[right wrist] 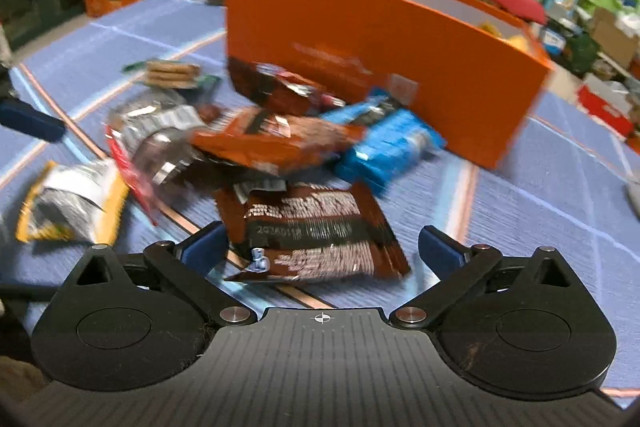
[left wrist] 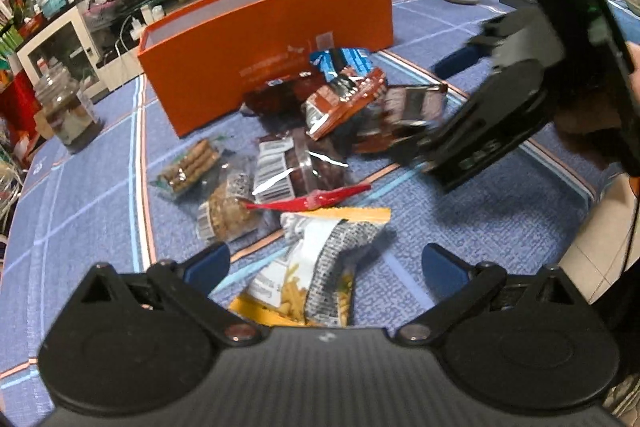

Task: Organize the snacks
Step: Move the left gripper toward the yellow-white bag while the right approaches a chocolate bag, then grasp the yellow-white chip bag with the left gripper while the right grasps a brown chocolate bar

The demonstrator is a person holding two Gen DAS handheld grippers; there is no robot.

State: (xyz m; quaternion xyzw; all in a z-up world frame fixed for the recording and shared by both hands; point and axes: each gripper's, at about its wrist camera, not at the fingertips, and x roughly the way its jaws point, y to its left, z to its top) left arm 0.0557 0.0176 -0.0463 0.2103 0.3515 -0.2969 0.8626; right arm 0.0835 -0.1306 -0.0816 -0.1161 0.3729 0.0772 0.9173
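**Both tongs open over the snack pile, box waiting behind**

The snacks lie in a loose heap on the blue-checked table [left wrist: 500,227], just in front of the orange box [left wrist: 280,39]. Nearest the right tongs [right wrist: 322,247] is a dark brown packet [right wrist: 316,235], flat on the cloth and sitting between the wide-spread blue fingers [right wrist: 438,245] without either one touching it. Behind it are an orange-brown packet [right wrist: 276,143] and a blue packet [right wrist: 388,147], the latter close to the box wall. The left tongs [left wrist: 326,263] are equally wide, empty, hovering over a yellow-and-white chip bag [left wrist: 316,267]. Further out lie a red-edged clear pack [left wrist: 296,171] and a sleeve of biscuits [left wrist: 188,165]. A glass jar [left wrist: 66,111] stands well off to the side.

The step in hand looks like the approach to a pick, with nothing gripped yet. Something yellow already shows inside the box. Next, the right tongs would probably need to drop lower and close on the brown packet's edge, since it lies flat, then lift it over the box rim.
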